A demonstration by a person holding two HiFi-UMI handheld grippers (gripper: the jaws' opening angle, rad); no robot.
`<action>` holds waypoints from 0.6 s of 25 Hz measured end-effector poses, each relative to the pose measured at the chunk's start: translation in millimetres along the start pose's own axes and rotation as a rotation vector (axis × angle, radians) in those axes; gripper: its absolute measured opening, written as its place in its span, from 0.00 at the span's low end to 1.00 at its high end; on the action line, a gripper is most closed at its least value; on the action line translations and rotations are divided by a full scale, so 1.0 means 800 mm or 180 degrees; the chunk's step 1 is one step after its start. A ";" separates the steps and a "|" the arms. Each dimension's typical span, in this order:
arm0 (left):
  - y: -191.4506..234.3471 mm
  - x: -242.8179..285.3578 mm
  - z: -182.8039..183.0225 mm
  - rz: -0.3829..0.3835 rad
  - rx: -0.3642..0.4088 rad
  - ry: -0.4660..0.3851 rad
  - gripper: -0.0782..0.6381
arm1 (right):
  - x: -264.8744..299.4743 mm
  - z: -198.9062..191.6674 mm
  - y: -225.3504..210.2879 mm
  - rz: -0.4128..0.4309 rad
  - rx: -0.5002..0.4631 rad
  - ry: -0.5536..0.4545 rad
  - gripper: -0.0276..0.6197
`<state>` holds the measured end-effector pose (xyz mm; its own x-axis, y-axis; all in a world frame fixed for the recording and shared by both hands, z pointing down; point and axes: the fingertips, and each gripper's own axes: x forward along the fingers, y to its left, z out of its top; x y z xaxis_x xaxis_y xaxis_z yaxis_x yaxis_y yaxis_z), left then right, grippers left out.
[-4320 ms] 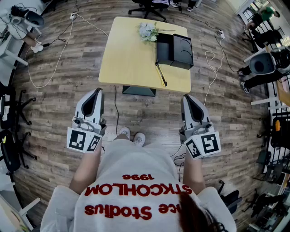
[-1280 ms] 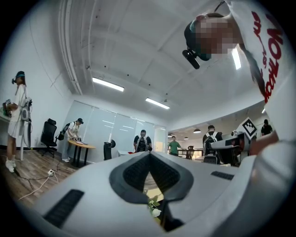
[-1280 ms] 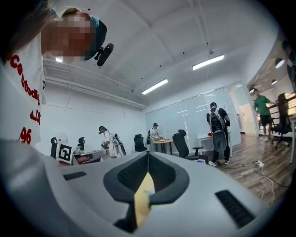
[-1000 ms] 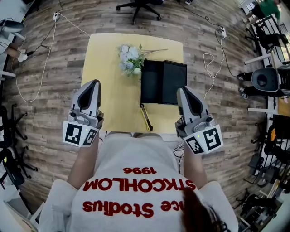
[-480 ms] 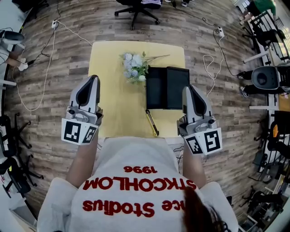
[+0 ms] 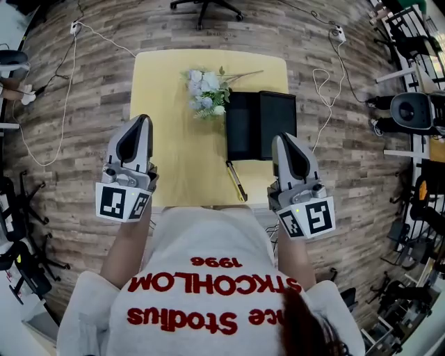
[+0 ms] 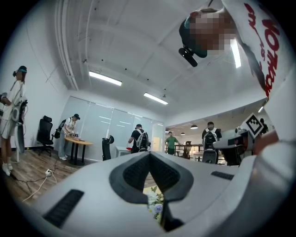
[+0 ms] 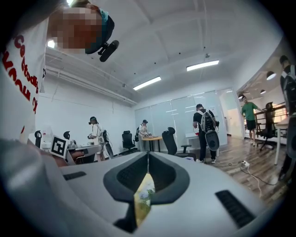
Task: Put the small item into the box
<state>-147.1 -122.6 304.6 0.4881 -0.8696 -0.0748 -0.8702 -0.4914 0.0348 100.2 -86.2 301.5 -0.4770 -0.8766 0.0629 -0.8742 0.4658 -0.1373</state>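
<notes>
A yellow table (image 6: 170, 149) carries an open black box (image 6: 261, 125), its two halves lying side by side at the right. A slim yellow and black stick-like item (image 6: 236, 182) lies just in front of the box near the table's front edge. My left gripper (image 6: 142, 119) hovers over the table's left edge, shut and empty. My right gripper (image 6: 281, 138) hovers over the box's front right corner, also shut with nothing in it. In the gripper views both point up into the room, with the left gripper (image 7: 149, 155) and the right gripper (image 8: 148, 154) showing their jaws meeting.
A bunch of pale artificial flowers (image 6: 206, 92) lies on the table left of the box. An office chair (image 6: 207, 5) stands beyond the table. Cables (image 6: 321, 83) trail over the wooden floor. Several people (image 7: 137, 139) stand at desks further off.
The person has come from well back right up to the table's front edge. Over the last second both grippers stay shut and nearly still above the table.
</notes>
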 end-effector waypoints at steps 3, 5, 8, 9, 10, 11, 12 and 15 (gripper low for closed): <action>-0.003 -0.002 -0.016 -0.0008 -0.0027 0.0069 0.12 | -0.002 -0.023 -0.001 -0.0077 0.0063 0.0073 0.05; -0.004 -0.003 -0.027 -0.0010 -0.0034 0.0112 0.12 | -0.002 -0.044 0.002 -0.0044 0.0102 0.0181 0.05; -0.007 -0.005 -0.049 -0.0002 -0.0049 0.0199 0.12 | -0.004 -0.085 0.010 0.0019 0.0082 0.0446 0.05; -0.008 -0.006 -0.057 -0.0003 -0.0066 0.0237 0.12 | -0.006 -0.099 0.012 0.0027 0.0082 0.0537 0.05; -0.009 -0.008 -0.065 -0.0006 -0.0088 0.0277 0.12 | -0.008 -0.114 0.014 0.0031 0.0097 0.0629 0.05; -0.010 -0.009 -0.073 -0.0011 -0.0111 0.0320 0.12 | -0.010 -0.128 0.016 0.0028 0.0125 0.0723 0.05; -0.012 -0.011 -0.081 -0.0017 -0.0135 0.0363 0.12 | -0.013 -0.142 0.017 0.0021 0.0159 0.0816 0.05; -0.016 -0.016 -0.098 -0.0031 -0.0200 0.0461 0.12 | -0.022 -0.179 0.023 0.0016 0.0242 0.1080 0.05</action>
<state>-136.9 -109.1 383.2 0.5049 -0.8604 0.0690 -0.8617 -0.4979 0.0975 79.7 -45.0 439.8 -0.4956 -0.7783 0.3855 -0.8685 0.4485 -0.2109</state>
